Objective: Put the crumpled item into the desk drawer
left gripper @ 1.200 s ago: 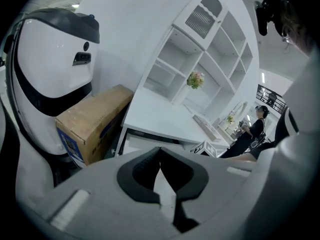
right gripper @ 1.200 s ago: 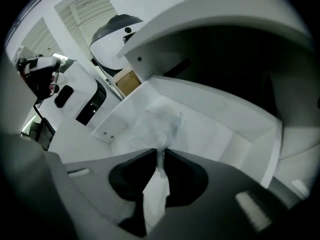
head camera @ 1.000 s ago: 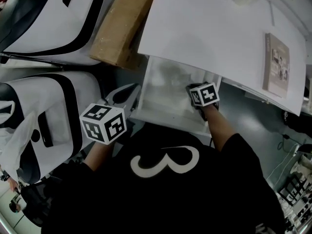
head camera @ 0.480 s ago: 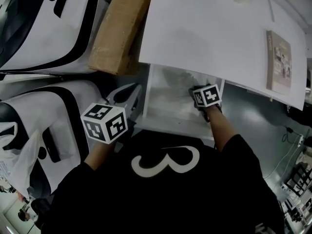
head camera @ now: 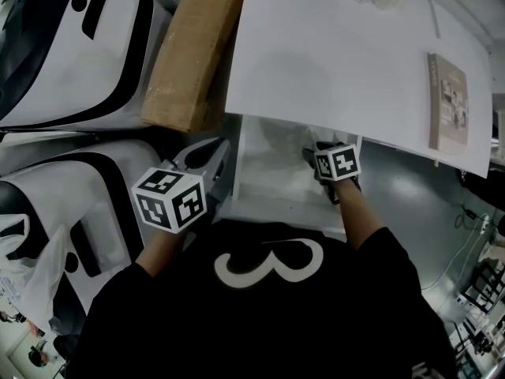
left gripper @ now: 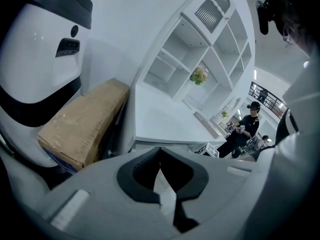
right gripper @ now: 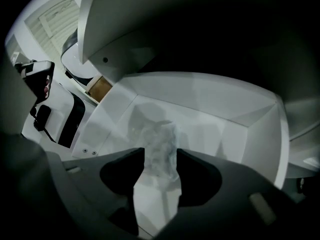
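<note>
A white table (head camera: 339, 61) stands over a glossy grey floor (head camera: 402, 200) that mirrors the room's pale light. A brown cardboard box (head camera: 193, 50) sits just beside the table's edge, with large white-and-black moulded shells (head camera: 71, 50) next to it. Behind the table rises a white shelving unit (left gripper: 200, 54) of open compartments, with flowers (left gripper: 198, 75) in one and a vent grille (left gripper: 207, 14) near the top.

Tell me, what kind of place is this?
Probably an office or study room: a white desk with an open drawer, a book on top, and white open shelving behind it.
</note>
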`<state>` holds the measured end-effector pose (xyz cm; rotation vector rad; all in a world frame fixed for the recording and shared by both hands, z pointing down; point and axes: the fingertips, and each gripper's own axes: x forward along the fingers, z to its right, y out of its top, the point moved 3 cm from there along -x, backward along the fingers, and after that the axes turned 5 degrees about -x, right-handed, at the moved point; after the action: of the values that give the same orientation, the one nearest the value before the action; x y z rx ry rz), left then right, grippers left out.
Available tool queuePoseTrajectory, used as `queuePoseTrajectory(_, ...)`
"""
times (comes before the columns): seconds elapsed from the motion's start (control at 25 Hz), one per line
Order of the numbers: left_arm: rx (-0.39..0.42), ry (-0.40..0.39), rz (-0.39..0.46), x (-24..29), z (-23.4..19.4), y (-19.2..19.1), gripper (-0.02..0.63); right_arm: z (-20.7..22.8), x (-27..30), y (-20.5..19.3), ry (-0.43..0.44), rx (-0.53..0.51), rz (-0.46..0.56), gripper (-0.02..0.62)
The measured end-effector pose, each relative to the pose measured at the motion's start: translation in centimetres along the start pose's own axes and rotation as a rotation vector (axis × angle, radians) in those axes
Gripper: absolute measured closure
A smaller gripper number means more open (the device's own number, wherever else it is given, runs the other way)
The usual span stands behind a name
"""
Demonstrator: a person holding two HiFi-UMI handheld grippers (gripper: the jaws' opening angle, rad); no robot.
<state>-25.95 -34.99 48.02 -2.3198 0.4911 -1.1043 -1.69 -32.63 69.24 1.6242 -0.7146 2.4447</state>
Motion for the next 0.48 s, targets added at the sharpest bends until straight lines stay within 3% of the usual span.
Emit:
queuePoseTrajectory(0.36, -0.001, -0.016, 0.021, -0.3, 1.9, -0.5, 0.597, -1.3, -6.0, 1.9, 0.032, -0.024, 0.154, 0.388)
queuePoseTrajectory(0.44, 0.001, -0.021, 0.031, -0.6, 2.9, -0.8, 0.597, -2.0, -8.3, 2.2, 0.048, -0.011, 0.221, 0.401)
queuePoseTrajectory(0.48, 0.004, -0.024, 0.037, -0.8, 3.6, -0.9, 0.597, -2.3, -9.6, 2.3, 0.052, -0.001, 0.26, 0.438)
